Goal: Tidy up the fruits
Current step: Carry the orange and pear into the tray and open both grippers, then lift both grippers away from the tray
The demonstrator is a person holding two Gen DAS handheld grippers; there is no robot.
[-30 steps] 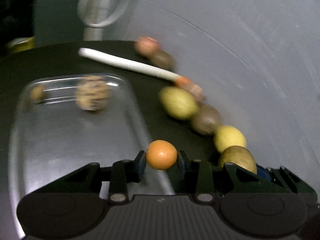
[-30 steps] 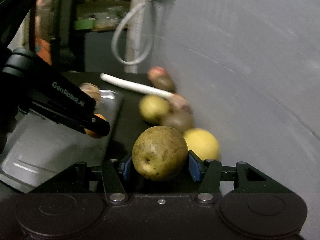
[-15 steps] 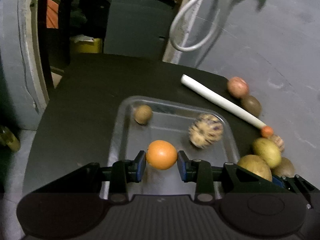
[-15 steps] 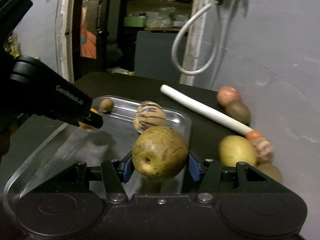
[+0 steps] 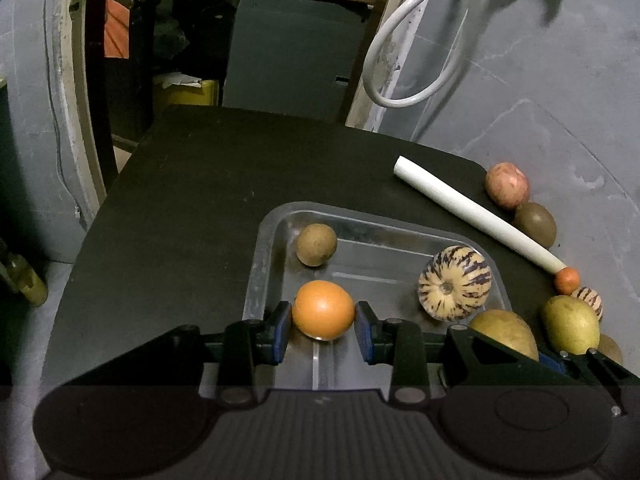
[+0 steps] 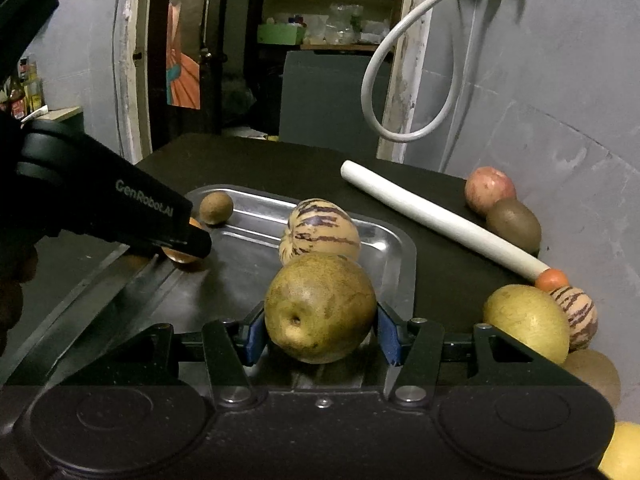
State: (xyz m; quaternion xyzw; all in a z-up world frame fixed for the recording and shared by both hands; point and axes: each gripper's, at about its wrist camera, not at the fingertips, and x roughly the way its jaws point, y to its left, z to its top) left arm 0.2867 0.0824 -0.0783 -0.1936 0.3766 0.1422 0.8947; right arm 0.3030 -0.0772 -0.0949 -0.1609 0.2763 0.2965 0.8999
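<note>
You are working in what looks like a lived-in home's back room or storage corner, not a lab. Rough grey plastered walls (image 5: pixel 540 92) with cracks close you in, and a loose white looped cable (image 6: pixel 404 80) hangs from a chipped, peeling door frame (image 6: pixel 408 20). Beyond the doorway, a cluttered shelf of plastic bags and a green box (image 6: pixel 280 34) sits in the dark, beside a colourful hanging picture (image 6: pixel 184 64).

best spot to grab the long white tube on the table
Grip the white tube mid-length, from above, fingers across its narrow width. It lies flat and diagonal on the black table; the middle is clear, while its near end touches a small orange fruit.
</note>
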